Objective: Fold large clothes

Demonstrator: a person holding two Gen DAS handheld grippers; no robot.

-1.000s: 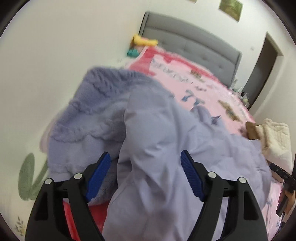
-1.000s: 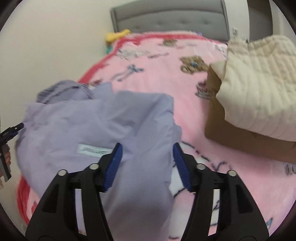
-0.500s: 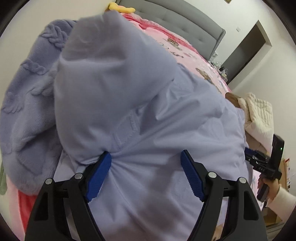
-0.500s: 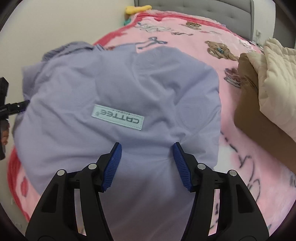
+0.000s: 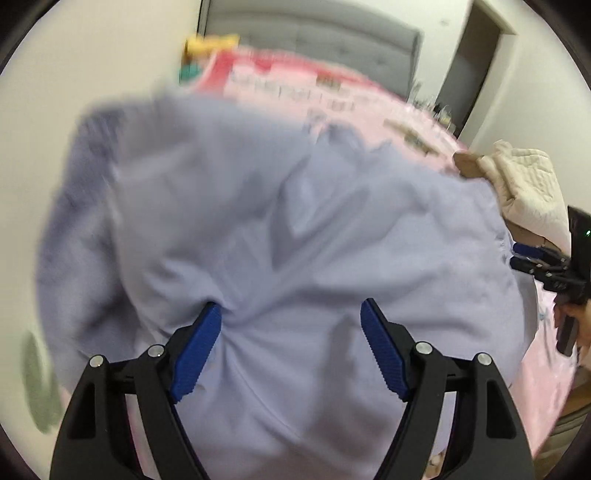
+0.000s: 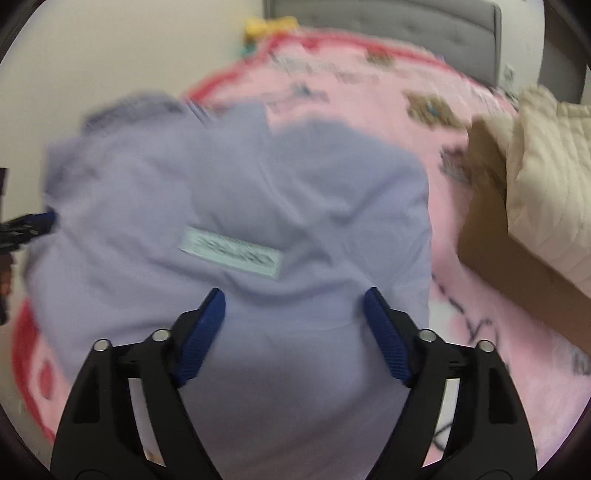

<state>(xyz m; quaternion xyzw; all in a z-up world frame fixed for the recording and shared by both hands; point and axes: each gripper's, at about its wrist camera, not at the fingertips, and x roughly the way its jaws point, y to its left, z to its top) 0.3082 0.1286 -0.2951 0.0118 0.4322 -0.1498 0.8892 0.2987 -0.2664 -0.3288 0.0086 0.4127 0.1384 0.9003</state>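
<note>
A large lilac padded jacket (image 5: 295, 221) lies bunched on the pink bed blanket (image 5: 295, 85), its fleecy lining showing only at the left edge. My left gripper (image 5: 290, 308) stands open over it, and the left fingertip (image 5: 216, 317) digs into creased fabric. In the right wrist view the same jacket (image 6: 240, 192) shows a pale label (image 6: 231, 253). The jaws of my right gripper (image 6: 293, 295) are opening, with jacket fabric lying between them. Each gripper shows at the other view's edge: the right gripper (image 5: 532, 262) and the left gripper (image 6: 26, 225).
A cream quilted garment (image 6: 546, 166) lies on a brown garment (image 6: 487, 221) at the right of the bed. The grey headboard (image 6: 369, 18) and a yellow toy (image 6: 269, 26) are at the far end. A wall runs along the left; a dark doorway (image 5: 476, 62) is at the back right.
The jacket's smooth outer side has been brought over the fleecy lining and now lies lower and flatter. My right gripper's jaws have spread wider. Both grippers have sunk toward the jacket.
</note>
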